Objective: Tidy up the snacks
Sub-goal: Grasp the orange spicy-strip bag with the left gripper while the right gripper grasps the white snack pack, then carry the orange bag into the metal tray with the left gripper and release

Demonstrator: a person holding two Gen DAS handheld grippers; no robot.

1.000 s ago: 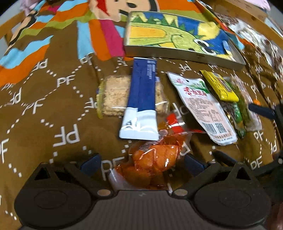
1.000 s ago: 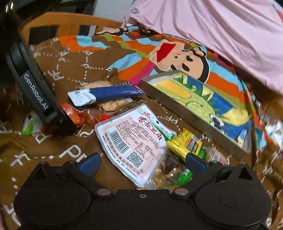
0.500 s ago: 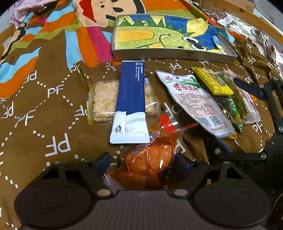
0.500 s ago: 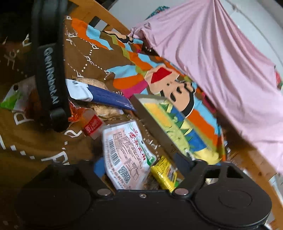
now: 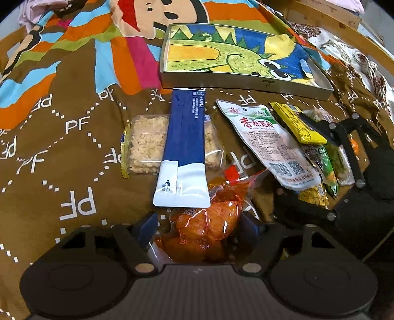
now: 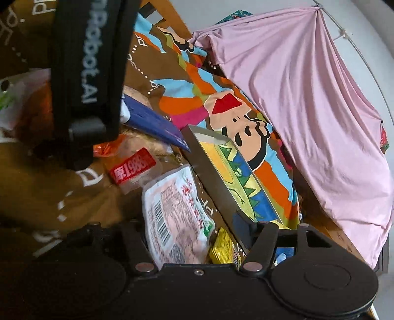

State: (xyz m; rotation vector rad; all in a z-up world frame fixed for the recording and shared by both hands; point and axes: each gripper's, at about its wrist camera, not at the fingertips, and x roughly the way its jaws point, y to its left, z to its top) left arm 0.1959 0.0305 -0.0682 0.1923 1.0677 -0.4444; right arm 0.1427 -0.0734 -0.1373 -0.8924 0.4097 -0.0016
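An orange snack packet (image 5: pixel 209 219) lies on the brown bedspread between the fingers of my left gripper (image 5: pixel 199 226). Its jaws are closing: the right pad touches the packet, and a strip of cloth shows beside the left pad. A blue-and-white sachet (image 5: pixel 184 137) lies across a rice cracker pack (image 5: pixel 145 145). My right gripper (image 6: pixel 189 229) is closing around a white pouch (image 6: pixel 177 216) and a yellow packet (image 6: pixel 221 248), with no clear pad contact. Its fingers (image 5: pixel 317 125) straddle that pile in the left wrist view. Behind stands a metal tray (image 5: pixel 246 83) with a dinosaur picture.
Green packets (image 5: pixel 325 162) lie under the white pouch (image 5: pixel 266 140). A pink cloth (image 6: pixel 307 110) hangs at the back right. A wooden frame (image 5: pixel 320 14) edges the bed. The cartoon-print bedspread (image 5: pixel 61 147) stretches to the left.
Both pairs of jaws have narrowed. The right gripper rolled and dropped down over the white pouch pile. The left gripper stayed over the orange packet.
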